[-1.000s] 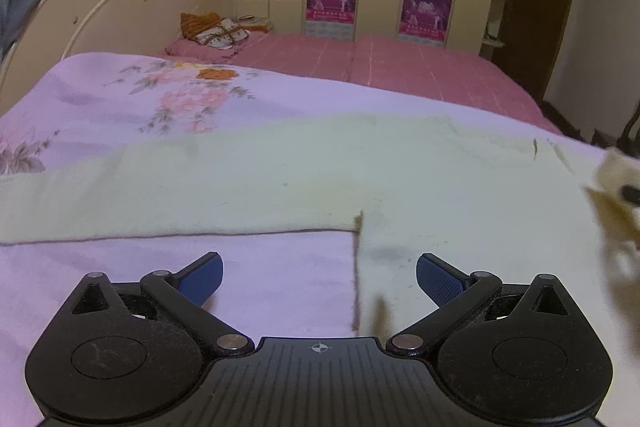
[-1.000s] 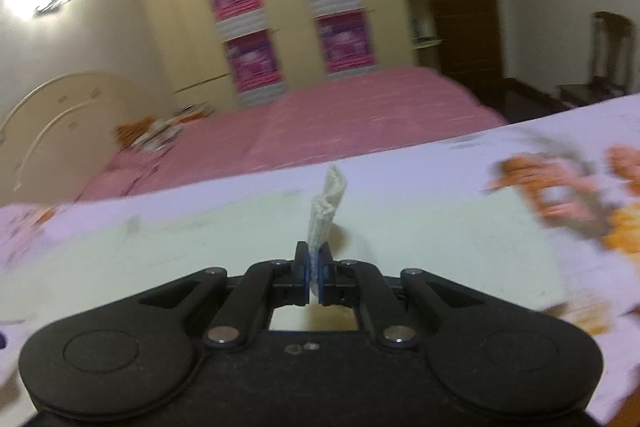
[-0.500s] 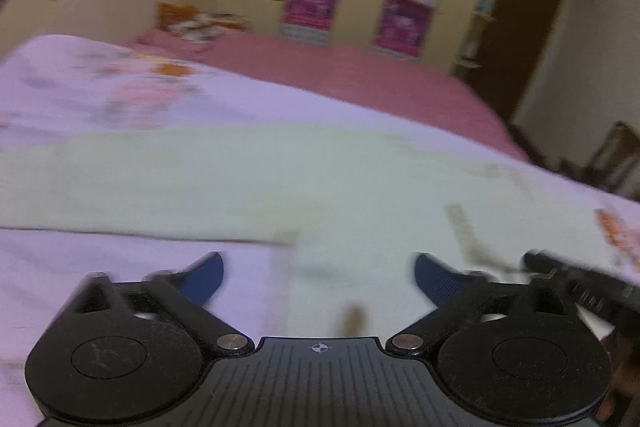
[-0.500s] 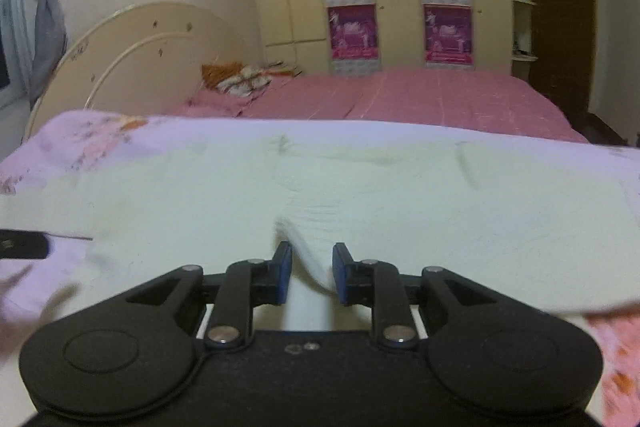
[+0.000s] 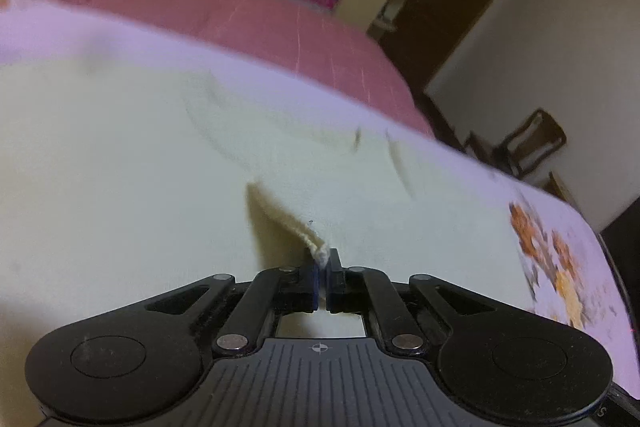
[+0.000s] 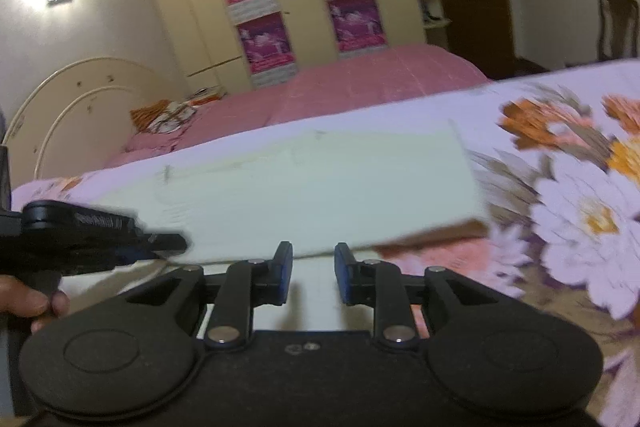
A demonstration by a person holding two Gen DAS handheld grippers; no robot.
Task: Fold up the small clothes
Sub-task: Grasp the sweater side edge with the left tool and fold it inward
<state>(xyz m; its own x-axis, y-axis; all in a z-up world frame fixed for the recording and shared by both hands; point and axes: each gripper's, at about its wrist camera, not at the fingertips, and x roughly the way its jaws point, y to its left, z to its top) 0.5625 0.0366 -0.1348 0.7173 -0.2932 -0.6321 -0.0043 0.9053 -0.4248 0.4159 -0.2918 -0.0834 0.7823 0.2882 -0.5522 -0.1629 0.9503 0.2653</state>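
A pale cream garment (image 5: 140, 155) lies spread flat on the lilac floral bedsheet (image 5: 560, 223). My left gripper (image 5: 323, 273) is shut on a pinched ridge of the cream cloth, which rises to the fingertips. In the right wrist view the same garment (image 6: 320, 187) lies flat with its right edge near the flower print. My right gripper (image 6: 313, 267) is open with a narrow gap, low over the garment's near edge, holding nothing. The left gripper (image 6: 168, 243) shows at the left of that view, held by a hand.
A pink bedspread (image 5: 260, 23) covers the far part of the bed, with cushions (image 6: 164, 115) by the cream headboard (image 6: 80, 107). Cream wardrobes with pink posters (image 6: 264, 39) stand behind. A dark chair (image 5: 536, 139) stands off the bed's right side.
My left gripper moved right across the garment and closed on a fold of it. My right gripper let go of its cloth, opened and shifted toward the garment's right edge.
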